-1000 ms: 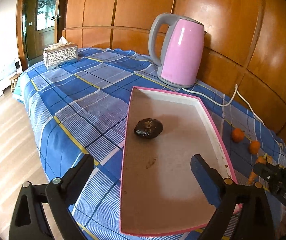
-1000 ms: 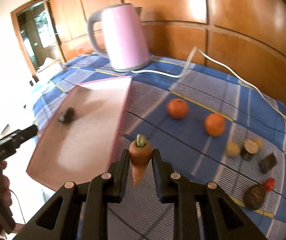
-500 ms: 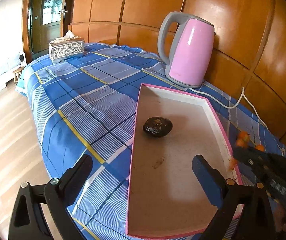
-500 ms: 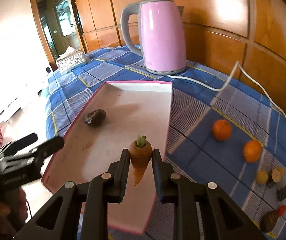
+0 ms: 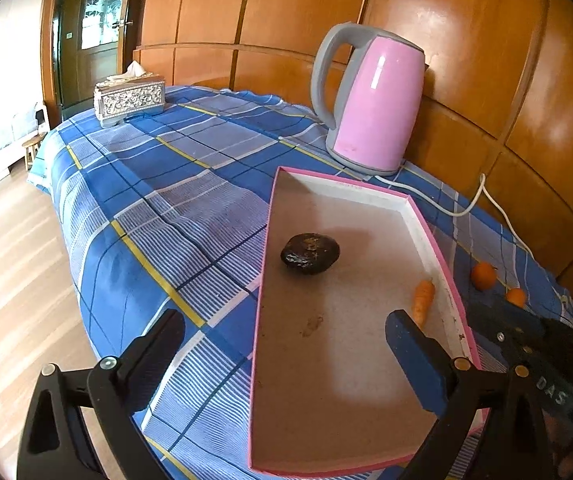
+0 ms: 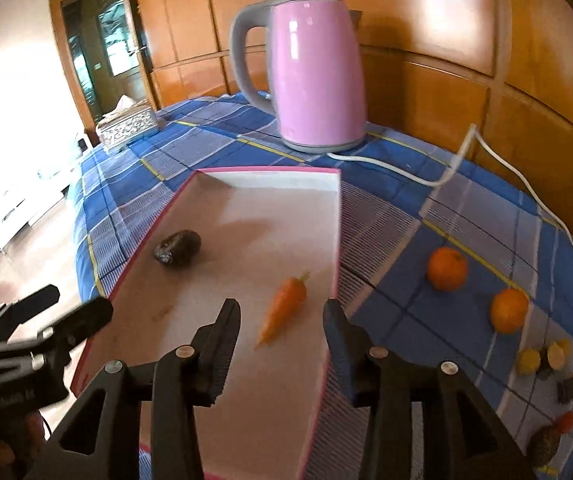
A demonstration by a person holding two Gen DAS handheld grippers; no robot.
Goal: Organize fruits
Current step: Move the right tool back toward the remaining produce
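Note:
A shallow pink-rimmed tray point(image 5: 430, 236) point(image 6: 336, 240) lies on the blue checked cloth. Inside it rest a dark avocado point(image 5: 309, 253) point(image 6: 177, 247) and a small carrot point(image 5: 422, 300) point(image 6: 284, 307) near the tray's right wall. My right gripper point(image 6: 282, 312) hangs just above the carrot with its jaws opening; the carrot lies loose below them, untouched by the pads. My left gripper point(image 5: 282, 328) stands open over the tray's near left edge, nothing between its fingers. Two oranges point(image 6: 446, 268) point(image 6: 509, 310) sit on the cloth right of the tray.
A pink kettle point(image 5: 374, 104) point(image 6: 310, 72) stands behind the tray, its white cord point(image 6: 458, 160) trailing right. A silver tissue box point(image 5: 129, 96) sits far left. Small fruit pieces point(image 6: 546, 360), a dark square and another avocado point(image 6: 546, 444) lie at the right edge.
My right gripper carried the carrot left over the tray, then its jaws parted and the carrot dropped onto the tray floor. The left gripper stayed put.

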